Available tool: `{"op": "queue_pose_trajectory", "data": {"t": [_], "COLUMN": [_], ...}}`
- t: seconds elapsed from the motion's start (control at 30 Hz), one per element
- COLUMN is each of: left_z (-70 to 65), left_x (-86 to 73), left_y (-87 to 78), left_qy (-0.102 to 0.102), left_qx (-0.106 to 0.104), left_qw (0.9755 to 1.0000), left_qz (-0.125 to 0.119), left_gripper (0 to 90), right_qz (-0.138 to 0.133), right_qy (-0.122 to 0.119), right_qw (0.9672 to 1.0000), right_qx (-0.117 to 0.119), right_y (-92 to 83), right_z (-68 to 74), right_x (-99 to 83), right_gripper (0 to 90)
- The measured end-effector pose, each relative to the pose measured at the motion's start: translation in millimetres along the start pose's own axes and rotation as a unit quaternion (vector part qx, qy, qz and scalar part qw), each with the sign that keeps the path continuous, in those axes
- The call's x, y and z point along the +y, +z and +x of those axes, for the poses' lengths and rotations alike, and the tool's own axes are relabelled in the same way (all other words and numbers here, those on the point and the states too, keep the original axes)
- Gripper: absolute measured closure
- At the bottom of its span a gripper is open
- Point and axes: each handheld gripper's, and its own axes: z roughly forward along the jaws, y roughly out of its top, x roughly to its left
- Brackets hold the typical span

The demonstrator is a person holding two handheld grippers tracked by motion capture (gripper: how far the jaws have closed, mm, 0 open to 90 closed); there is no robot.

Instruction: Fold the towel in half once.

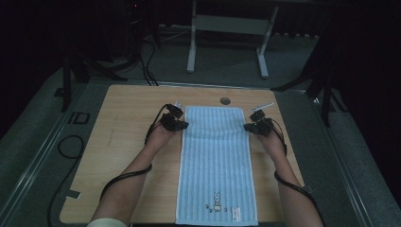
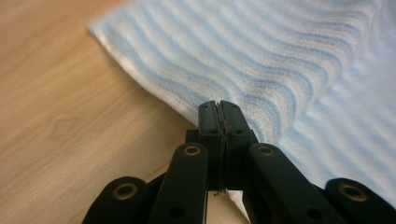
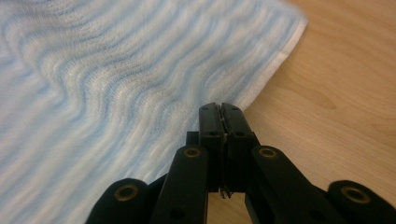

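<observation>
Lengthwise, the striped towel (image 1: pixel 216 161) runs away from the person on the table (image 1: pixel 127 142); left gripper (image 1: pixel 180 125) and right gripper (image 1: pixel 248 126) each pinch 1 long edge near its far end.

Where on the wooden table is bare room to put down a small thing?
Free: the light wooden table left of the blue striped towel, and its far strip around the round hole. Crowded: both towel edges, pinched by left gripper and right gripper.

Wooden table (image 1: pixel 132 142); behind it, what looks like a grey desk frame (image 1: pixel 227 28).
</observation>
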Motion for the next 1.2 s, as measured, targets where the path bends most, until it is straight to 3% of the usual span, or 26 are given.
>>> {"op": "queue_pose_trajectory", "data": {"t": [0.2,0.37,0.43,0.57,0.63,0.7,0.77,0.93,1.1,1.13,1.17,1.2], "left_z": [-14.9,-26.8,-35.4,-47.1,-51.5,-51.6,-49.8,-51.8,-60.6,-64.4,-64.4,-65.2], "left_x": [-11.9,-30.5,-43.0,-59.9,-68.9,-73.8,-75.3,-71.5,-67.1,-65.8,-65.8,-65.3], "left_y": [-29.4,-40.1,-42.3,-40.8,-37.5,-40.0,-43.7,-43.7,-26.8,-14.4,-14.4,-4.2], "left_qy": [0.019,0.027,0.03,0.038,0.031,0.037,0.041,0.04,0.053,0.064,0.064,0.069], "left_qx": [-0.013,-0.032,-0.038,-0.057,-0.065,-0.064,-0.073,-0.077,-0.083,-0.078,-0.078,-0.076], "left_qw": [0.9997,0.9991,0.9988,0.9976,0.9971,0.997,0.9964,0.9962,0.9947,0.9939,0.9939,0.993], "left_qz": [-0.011,-0.007,-0.005,0.011,0.024,0.023,0.014,0.012,0.03,0.045,0.045,0.059], "left_gripper": [88.4,88.4,88.3,88.3,87.9,78.6,68.5,68.2,68.1,67.8,66.7,66.7], "right_qz": [-0.027,-0.044,-0.049,-0.048,-0.039,-0.025,-0.026,-0.04,-0.023,-0.018,-0.018,-0.003], "right_qy": [-0.026,-0.038,-0.042,-0.038,-0.033,-0.034,-0.039,-0.036,-0.05,-0.052,-0.052,-0.054], "right_qw": [0.9992,0.998,0.9973,0.9974,0.9976,0.998,0.9983,0.9978,0.9974,0.9973,0.9973,0.9976], "right_qx": [0.011,0.025,0.033,0.039,0.046,0.046,0.035,0.038,0.046,0.048,0.048,0.044], "right_y": [-32.4,-50.9,-58.5,-60.3,-57.2,-54.8,-58.3,-66.9,-51.3,-46.6,-46.6,-35.8], "right_z": [15.2,29.2,37.2,45.1,48.6,51.5,52.8,53.3,62.1,62.7,62.7,62.1], "right_x": [-9.1,-25.7,-40.5,-59.5,-70.9,-79.6,-83.8,-79.9,-72.8,-72.6,-72.6,-72.3], "right_gripper": [88.3,88.0,88.0,88.0,86.7,78.8,78.5,79.7,80.1,79.9,79.9,79.9]}}
